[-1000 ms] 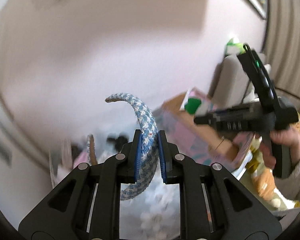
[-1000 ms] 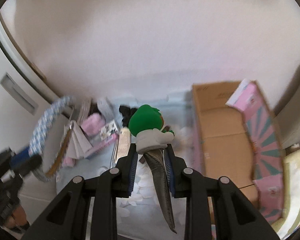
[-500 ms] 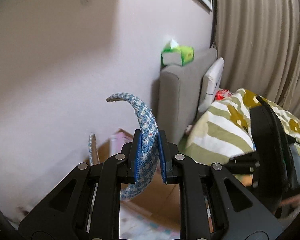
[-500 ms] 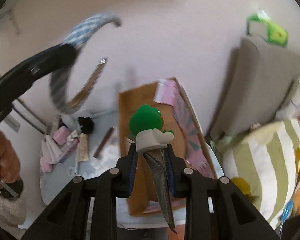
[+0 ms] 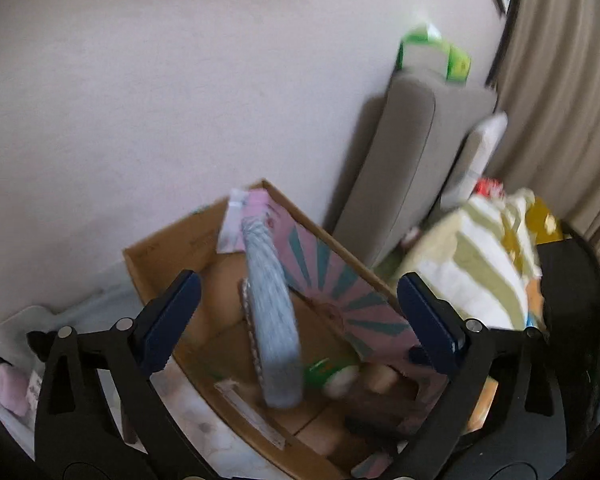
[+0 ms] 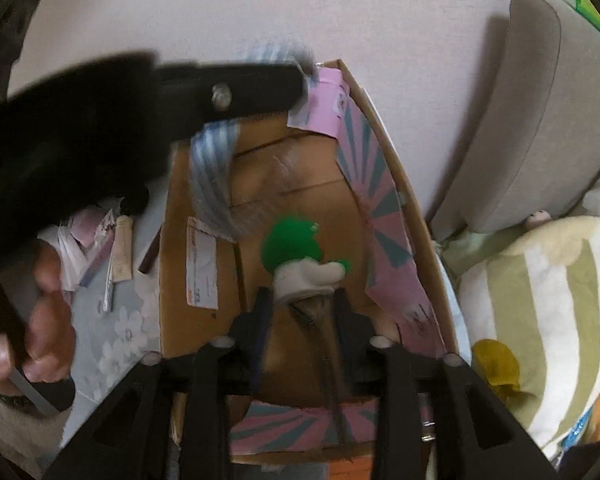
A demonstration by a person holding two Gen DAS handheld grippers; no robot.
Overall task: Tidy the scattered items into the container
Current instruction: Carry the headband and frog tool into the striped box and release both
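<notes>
My left gripper [image 5: 300, 320] hangs over the open cardboard box [image 5: 140, 260], its jaws opening wide. The blue-and-white headband [image 5: 272, 320] is blurred between them, touching neither pad, and drops into the box. My right gripper [image 6: 302, 308] points down into the same box [image 6: 172, 280] with its jaws opening. The green frog hair clip [image 6: 296, 248] sits loose between the parted pads, its metal prong blurred. The headband [image 6: 212, 184] also shows in the right wrist view, under the left gripper's black finger [image 6: 228, 88]. The frog clip [image 5: 324, 368] is low inside the box in the left wrist view.
A pink and teal patterned flap [image 6: 384, 232] lines the box's right wall. Left of the box, several small items [image 6: 116, 248] lie on a blue flowered cloth. A hand [image 6: 40, 320] holds the left gripper. A grey sofa [image 6: 532, 120] and striped blanket [image 6: 540, 300] stand to the right.
Both grippers came down over the box and their jaws parted. The headband left the left pads and the frog clip came loose from the right pads, both dropping toward the box.
</notes>
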